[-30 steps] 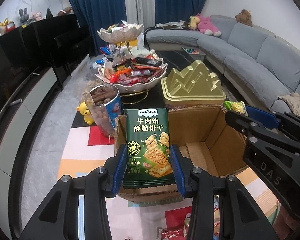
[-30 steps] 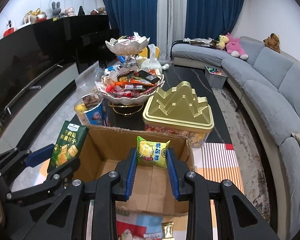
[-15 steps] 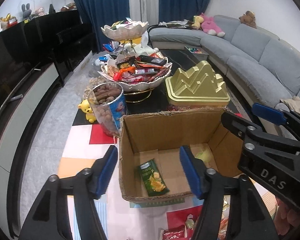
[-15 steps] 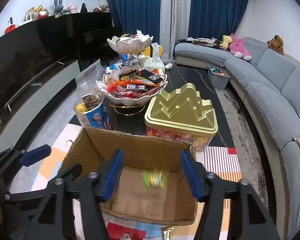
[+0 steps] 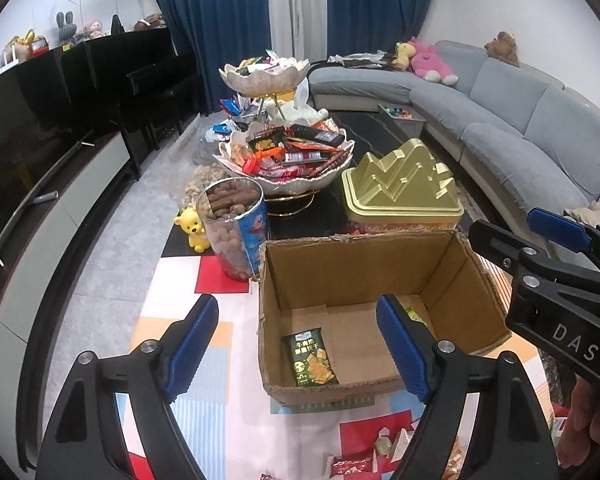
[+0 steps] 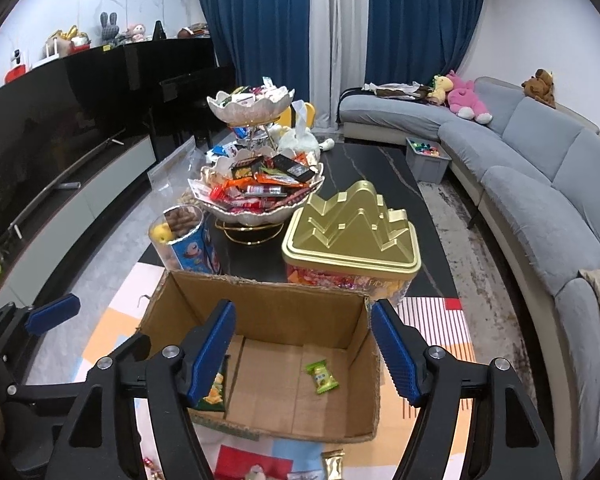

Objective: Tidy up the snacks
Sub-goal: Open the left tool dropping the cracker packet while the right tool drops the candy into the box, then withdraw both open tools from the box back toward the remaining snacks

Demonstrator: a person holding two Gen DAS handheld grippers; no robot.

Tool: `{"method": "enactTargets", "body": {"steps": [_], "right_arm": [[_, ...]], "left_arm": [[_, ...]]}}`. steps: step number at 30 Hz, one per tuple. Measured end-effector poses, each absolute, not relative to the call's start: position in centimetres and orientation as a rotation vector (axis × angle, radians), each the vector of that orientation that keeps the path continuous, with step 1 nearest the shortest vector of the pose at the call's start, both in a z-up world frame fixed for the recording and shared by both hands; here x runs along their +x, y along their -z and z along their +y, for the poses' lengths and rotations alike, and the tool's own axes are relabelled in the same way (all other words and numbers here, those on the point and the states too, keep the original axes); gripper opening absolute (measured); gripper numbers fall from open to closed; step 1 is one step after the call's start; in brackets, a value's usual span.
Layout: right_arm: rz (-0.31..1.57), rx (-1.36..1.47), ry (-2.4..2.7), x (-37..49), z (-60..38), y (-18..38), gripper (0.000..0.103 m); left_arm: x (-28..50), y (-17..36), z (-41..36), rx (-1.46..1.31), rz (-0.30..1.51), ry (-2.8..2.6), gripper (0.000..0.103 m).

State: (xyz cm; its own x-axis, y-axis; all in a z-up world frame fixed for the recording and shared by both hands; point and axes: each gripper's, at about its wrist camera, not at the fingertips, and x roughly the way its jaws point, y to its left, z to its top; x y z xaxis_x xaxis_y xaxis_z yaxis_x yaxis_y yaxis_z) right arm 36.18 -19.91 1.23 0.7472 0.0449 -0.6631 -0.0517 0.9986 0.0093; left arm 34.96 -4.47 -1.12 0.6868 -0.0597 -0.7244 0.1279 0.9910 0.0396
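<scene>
A dark green flat biscuit packet [image 5: 309,357] lies face up on the floor of the open brown cardboard box [image 5: 364,258], near its front-left corner. A small yellow-green wrapped snack [image 6: 321,377] lies flat towards the right.

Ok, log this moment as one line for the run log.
step: snacks dropped | left gripper: open, jaws just opening, empty | right gripper: open, jaws just opening, empty | cardboard box: holds green cracker pack, small green packet

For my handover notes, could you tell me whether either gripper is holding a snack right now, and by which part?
Nothing is held. The left gripper and right gripper have just been opening, with nothing between their jaws; the green cracker packet and small green candy lie in the cardboard box.
</scene>
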Motion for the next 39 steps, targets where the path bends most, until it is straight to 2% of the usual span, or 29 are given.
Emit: {"method": "enactTargets", "body": {"steps": [16, 39], "right_arm": [[0.692, -0.003, -0.036, 32.6, -21.1, -2.7, 0.071], [0.742, -0.007, -0.022, 28.1, -22.3, 0.3, 0.071]], "left_arm": [[32.0, -0.5, -4.0, 0.069, 0.782, 0.103, 0.084], [27.1, 2.8, -4.2, 0.103, 0.832, 0.116, 0.084]]}}
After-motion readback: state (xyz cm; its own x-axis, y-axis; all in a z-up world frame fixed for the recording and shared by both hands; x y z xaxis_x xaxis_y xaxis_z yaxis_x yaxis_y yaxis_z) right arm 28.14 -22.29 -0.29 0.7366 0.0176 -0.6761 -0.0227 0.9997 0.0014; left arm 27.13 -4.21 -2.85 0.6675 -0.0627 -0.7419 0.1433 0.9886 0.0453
